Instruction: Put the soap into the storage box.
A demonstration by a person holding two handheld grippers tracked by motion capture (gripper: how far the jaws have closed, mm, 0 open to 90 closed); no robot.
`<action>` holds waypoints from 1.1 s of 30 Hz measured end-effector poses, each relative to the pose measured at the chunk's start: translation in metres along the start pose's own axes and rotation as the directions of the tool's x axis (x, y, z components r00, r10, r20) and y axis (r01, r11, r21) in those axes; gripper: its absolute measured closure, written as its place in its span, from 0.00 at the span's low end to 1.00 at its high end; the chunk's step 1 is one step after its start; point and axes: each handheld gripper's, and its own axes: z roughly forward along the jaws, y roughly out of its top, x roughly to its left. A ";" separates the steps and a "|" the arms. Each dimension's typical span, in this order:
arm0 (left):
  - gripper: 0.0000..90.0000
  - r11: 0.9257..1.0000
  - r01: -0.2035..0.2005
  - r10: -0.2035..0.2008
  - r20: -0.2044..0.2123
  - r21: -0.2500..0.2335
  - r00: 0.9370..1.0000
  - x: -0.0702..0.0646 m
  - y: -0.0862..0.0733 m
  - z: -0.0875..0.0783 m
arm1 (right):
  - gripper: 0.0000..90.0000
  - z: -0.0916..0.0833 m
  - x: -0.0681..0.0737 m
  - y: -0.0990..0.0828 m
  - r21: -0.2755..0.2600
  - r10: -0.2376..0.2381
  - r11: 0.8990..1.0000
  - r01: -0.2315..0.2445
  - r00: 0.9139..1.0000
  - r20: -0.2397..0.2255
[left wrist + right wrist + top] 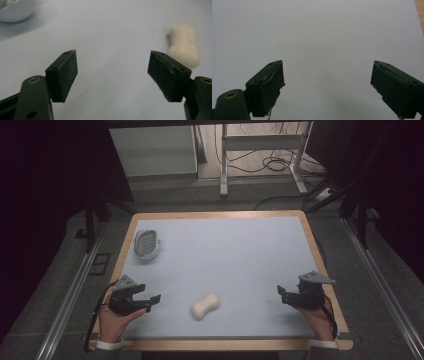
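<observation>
A cream, waisted bar of soap [205, 305] lies on the pale mat near the front middle; in the left gripper view the soap [184, 45] sits just beyond the right jaw. A white soap dish [146, 244] with a ribbed grey insert rests at the back left, and its rim [15, 11] shows at the top left of the left gripper view. My left gripper [152, 303] is open at the front left, low over the mat, nothing between its jaws [112, 72]. My right gripper [281, 295] is open at the front right, over bare mat [327, 85].
The pale blue mat [235, 255] covers a wooden-edged table [310, 235]. Beyond the far edge stand a white cabinet [155, 150], a metal desk frame [260, 155] and cables on the floor. Metal rails [70, 295] run along both sides of the table.
</observation>
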 end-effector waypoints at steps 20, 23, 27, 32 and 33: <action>0.27 0.993 -0.112 0.112 0.015 0.045 0.994 -0.034 0.028 -0.006 | 0.13 -0.001 -0.003 -0.004 -0.010 -0.013 1.000 0.013 1.000 -0.002; 0.27 0.990 -0.129 0.128 0.014 0.049 0.992 -0.039 0.034 -0.008 | 0.13 -0.003 -0.002 -0.004 -0.013 -0.016 1.000 0.016 1.000 -0.004; 0.25 0.987 -0.149 0.149 -0.004 0.066 0.989 -0.045 0.040 -0.011 | 0.13 -0.004 -0.002 -0.004 -0.015 -0.012 1.000 0.012 1.000 -0.001; 0.25 0.984 -0.154 0.153 0.015 0.084 0.988 -0.049 0.046 -0.011 | 0.13 -0.005 -0.003 -0.006 -0.010 -0.001 1.000 0.001 1.000 0.010; 0.25 0.984 -0.156 0.156 0.015 0.087 0.988 -0.051 0.048 -0.010 | 0.13 -0.004 -0.003 -0.006 -0.009 0.000 1.000 0.000 1.000 0.013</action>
